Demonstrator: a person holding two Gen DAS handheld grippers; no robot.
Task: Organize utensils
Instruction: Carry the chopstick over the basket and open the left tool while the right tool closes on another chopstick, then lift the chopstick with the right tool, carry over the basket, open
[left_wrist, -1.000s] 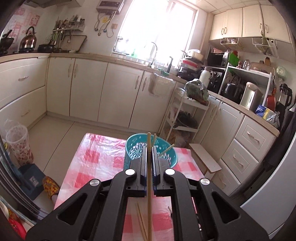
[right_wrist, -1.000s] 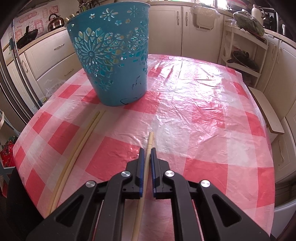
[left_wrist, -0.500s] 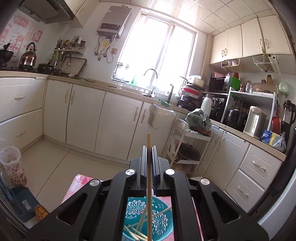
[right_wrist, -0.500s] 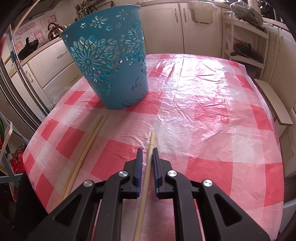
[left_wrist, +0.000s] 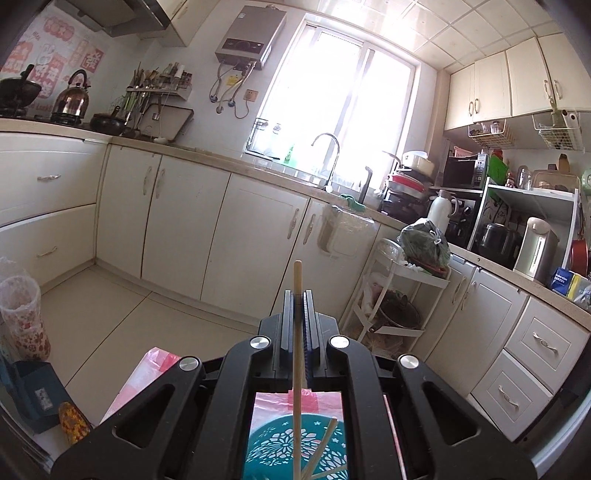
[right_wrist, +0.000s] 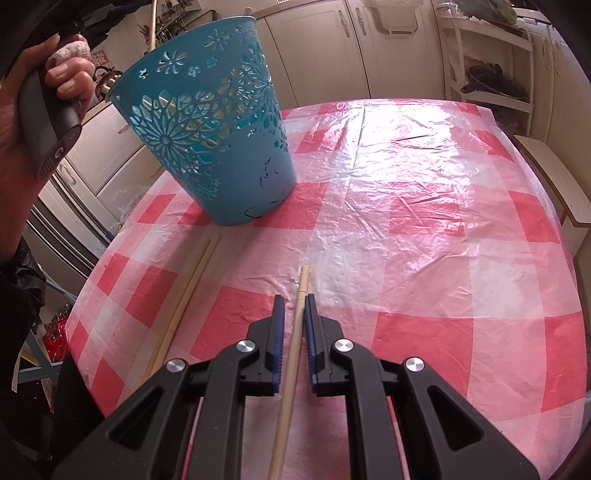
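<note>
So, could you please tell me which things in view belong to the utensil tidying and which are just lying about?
Part of the job:
- teal basket
- chopstick in the left gripper
- chopstick between the right gripper's fingers
- chopstick pair on the checked tablecloth

Just lying about:
- kettle
- white thermos
- trolley rack

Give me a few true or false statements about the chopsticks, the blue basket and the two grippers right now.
1. The left gripper is shut on a chopstick. True.
2. The teal basket lies on its side. False: it stands upright on the checked tablecloth.
3. A pair of chopsticks lies on the cloth left of the right gripper. True.
4. The basket is empty. False: the left wrist view shows chopsticks inside.
</note>
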